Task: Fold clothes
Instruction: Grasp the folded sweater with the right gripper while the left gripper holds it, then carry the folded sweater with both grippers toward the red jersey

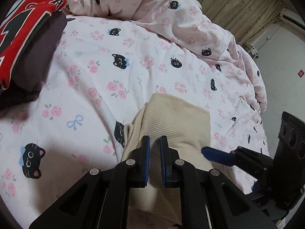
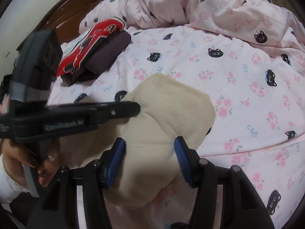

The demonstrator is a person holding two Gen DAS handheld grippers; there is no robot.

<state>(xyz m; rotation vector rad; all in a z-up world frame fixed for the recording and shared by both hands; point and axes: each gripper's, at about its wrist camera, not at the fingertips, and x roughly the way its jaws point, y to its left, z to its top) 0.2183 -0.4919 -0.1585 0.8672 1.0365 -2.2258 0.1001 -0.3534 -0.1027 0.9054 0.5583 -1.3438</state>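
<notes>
I have the cream ribbed garment [image 2: 167, 114] lying on the bed [image 1: 91, 87], near me and roughly centred, already doubled into a compact bundle. My left gripper [image 1: 154, 143] sits low over its near left part with the jaws almost together, a narrow gap between the blue pads; I cannot tell whether any cloth is pinched there. My right gripper [image 2: 149, 148] hangs over the near end of the bundle with its jaws well apart, straddling the cloth without clamping it, which I read as readiness to take the near edge or press the fold flat. In the right wrist view the left gripper reaches across the bundle from the left, likely pinning it so it won't spring open. A finished stack, a red printed top [image 2: 89, 43] on a dark folded garment [image 2: 108, 51], waits at the far left, well apart, probably kept clear so this piece can join it
</notes>
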